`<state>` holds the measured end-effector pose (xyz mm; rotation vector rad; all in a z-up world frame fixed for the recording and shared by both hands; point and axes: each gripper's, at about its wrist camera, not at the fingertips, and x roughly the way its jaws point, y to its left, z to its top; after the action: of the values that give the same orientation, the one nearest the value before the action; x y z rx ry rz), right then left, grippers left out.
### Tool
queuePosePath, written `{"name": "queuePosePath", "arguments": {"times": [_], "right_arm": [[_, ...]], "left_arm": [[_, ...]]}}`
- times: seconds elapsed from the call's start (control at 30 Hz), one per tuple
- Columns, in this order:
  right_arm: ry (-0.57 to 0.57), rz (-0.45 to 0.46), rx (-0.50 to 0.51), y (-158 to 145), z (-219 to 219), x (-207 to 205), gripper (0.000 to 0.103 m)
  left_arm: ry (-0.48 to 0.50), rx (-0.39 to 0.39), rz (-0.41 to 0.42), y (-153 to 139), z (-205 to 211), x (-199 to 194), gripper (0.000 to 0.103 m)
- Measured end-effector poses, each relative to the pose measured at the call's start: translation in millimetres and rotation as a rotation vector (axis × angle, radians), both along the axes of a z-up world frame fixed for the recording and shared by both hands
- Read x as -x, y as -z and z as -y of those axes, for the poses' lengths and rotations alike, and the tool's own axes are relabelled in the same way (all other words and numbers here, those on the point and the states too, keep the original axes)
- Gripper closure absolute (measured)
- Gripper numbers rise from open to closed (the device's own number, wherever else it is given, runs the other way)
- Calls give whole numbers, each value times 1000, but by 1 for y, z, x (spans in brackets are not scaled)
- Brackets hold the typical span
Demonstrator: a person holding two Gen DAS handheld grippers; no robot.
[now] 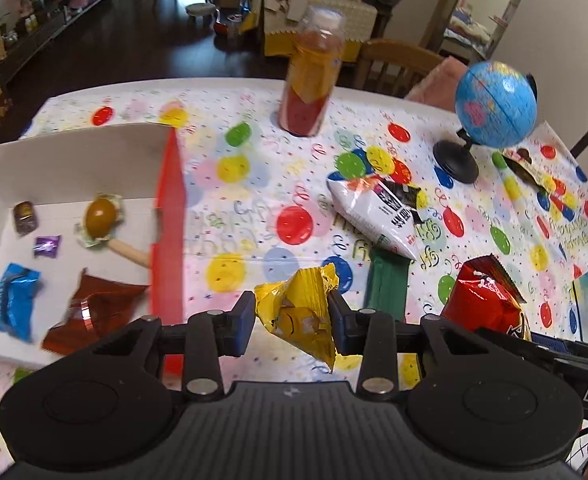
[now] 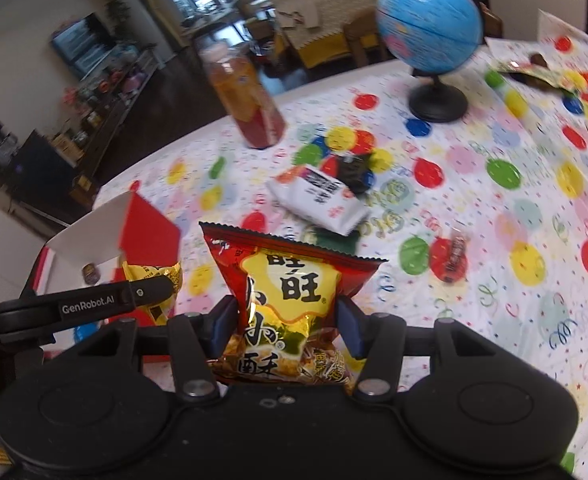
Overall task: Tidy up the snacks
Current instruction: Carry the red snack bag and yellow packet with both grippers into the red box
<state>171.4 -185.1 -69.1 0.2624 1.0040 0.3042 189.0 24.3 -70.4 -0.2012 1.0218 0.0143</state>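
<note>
A crumpled yellow snack packet (image 1: 298, 316) is pinched between the blue pads of the left gripper (image 1: 291, 314), held above the bench (image 1: 253, 216) just right of the red-sided cardboard box (image 1: 169, 216). The right gripper (image 2: 287, 320) clamps a red-and-gold snack bag (image 2: 289, 300) printed with bold black characters, its serrated top edge upright; the bag also shows at the lower right of the left wrist view.

Inside the box lie a blue wrapper (image 1: 15, 304), a dark red foil packet (image 1: 89, 308), a small purple sweet (image 1: 47, 246), a brown jar-shaped sweet (image 1: 25, 218) and a round brown lollipop (image 1: 101, 216) on a wooden stick.

Beyond the box, on the balloon-print tablecloth, a white-and-black packet (image 1: 378, 208) lies partly over a flat green packet (image 1: 386, 284). A bottle (image 1: 312, 76) of orange-red drink stands near the bench's far edge, a blue globe (image 1: 494, 104) on a black stand to its right. Behind are a wooden chair (image 1: 394, 64), dark floor and a low shelf along the wall.
</note>
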Motion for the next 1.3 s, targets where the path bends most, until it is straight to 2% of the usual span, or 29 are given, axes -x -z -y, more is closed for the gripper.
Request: {"name": "queuePosePath", "arguments": {"times": [0.27,0.73,1.03,1.3], "right_arm": [[-82,24,-7,-20,-47,9,51],[-188,69,23,-42,-164,18,50],[-217,71,75,-32,-236,9,50],[-273,66,155,-10,-290,-13,50]], "left_arm": [[-42,0,17,-20,-46,22,66],[-95,-9,52,-43,-163,48,65],[-118,-26,16,-28,-231,52,65],[-110,-49,-61,2,-266,39,65]]}}
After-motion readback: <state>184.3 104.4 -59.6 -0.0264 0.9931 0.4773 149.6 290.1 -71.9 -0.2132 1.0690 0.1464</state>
